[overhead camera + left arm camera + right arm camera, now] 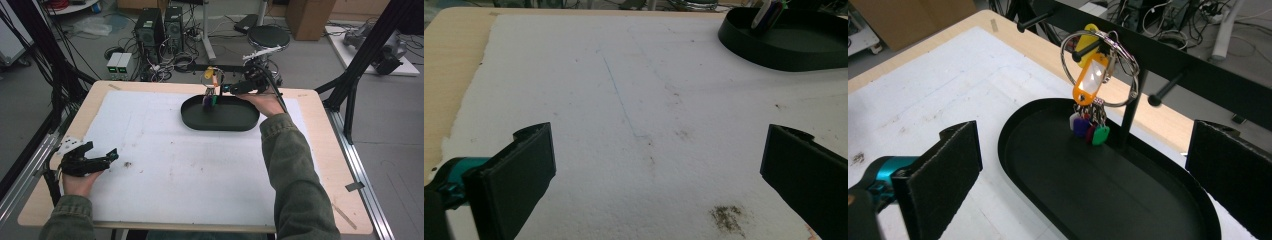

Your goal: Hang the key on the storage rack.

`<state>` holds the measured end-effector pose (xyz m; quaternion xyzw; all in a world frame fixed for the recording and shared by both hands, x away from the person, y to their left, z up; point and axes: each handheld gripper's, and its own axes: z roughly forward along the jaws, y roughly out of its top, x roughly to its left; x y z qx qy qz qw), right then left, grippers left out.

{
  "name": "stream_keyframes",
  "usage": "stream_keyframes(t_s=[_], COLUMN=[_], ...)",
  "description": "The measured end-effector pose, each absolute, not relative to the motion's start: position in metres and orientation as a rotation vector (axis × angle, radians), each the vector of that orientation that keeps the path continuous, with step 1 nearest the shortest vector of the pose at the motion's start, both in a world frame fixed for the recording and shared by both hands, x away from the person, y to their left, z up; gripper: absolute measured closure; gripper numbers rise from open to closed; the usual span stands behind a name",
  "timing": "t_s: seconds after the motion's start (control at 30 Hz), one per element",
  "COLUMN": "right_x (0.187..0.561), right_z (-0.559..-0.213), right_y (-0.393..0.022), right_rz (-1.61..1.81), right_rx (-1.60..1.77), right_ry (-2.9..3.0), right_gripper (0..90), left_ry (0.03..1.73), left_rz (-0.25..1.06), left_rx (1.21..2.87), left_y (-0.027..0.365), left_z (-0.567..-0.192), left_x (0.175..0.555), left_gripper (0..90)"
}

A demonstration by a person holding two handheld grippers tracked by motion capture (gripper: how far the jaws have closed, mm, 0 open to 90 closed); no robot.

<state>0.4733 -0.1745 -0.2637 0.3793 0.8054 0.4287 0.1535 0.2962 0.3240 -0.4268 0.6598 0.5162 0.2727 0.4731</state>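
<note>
White mat (165,165) bare beside black tray (220,125), key ring (1100,70).

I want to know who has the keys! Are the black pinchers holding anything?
No. The left gripper and right gripper are both open and empty. The metal ring with coloured key tags hangs on the black stand's peg.

The tray (220,122) sat at the table's (325,150) far middle, the key ring (1100,70) hanging from a rack peg (1083,52) above it (tags dangling below), right gripper (227,90) just beside, left gripper (102,159) well apart
</note>
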Motion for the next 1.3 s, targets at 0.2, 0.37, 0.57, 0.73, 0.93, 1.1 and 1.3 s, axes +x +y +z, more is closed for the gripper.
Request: stream_keyframes(t_s=[0.2, 0.37, 0.57, 0.73, 0.93, 1.1, 1.3], right_x=[0.463, 0.453, 0.445, 0.439, 0.430, 0.420, 0.403], right_z=[-0.265, -0.258, -0.254, -0.264, -0.276, -0.285, -0.295], right_y=[-0.186, -0.194, -0.200, -0.208, -0.223, -0.238, -0.257], right_rz=[1.227, 1.198, 1.218, 1.227, 1.213, 1.223, 1.233], right_rx=[1.110, 1.106, 1.125, 1.153, 1.201, 1.235, 1.265], right_ry=[2.294, 2.282, 2.243, 2.223, 2.200, 2.170, 2.114], right_gripper=[0.6, 0.6, 0.6, 0.6, 0.6, 0.6, 0.6], left_ry=[1.261, 1.262, 1.260, 1.259, 1.261, 1.261, 1.260], left_rz=[0.667, 0.667, 0.669, 0.669, 0.667, 0.669, 0.670], left_rx=[1.621, 1.624, 1.619, 1.618, 1.617, 1.615, 1.616], left_y=[0.323, 0.324, 0.324, 0.324, 0.324, 0.324, 0.324], left_z=[-0.426, -0.426, -0.426, -0.426, -0.426, -0.426, -0.426], left_x=[0.295, 0.295, 0.294, 0.294, 0.295, 0.294, 0.294], left_gripper=[1.7, 1.7, 1.7, 1.7, 1.7, 1.7, 1.7])
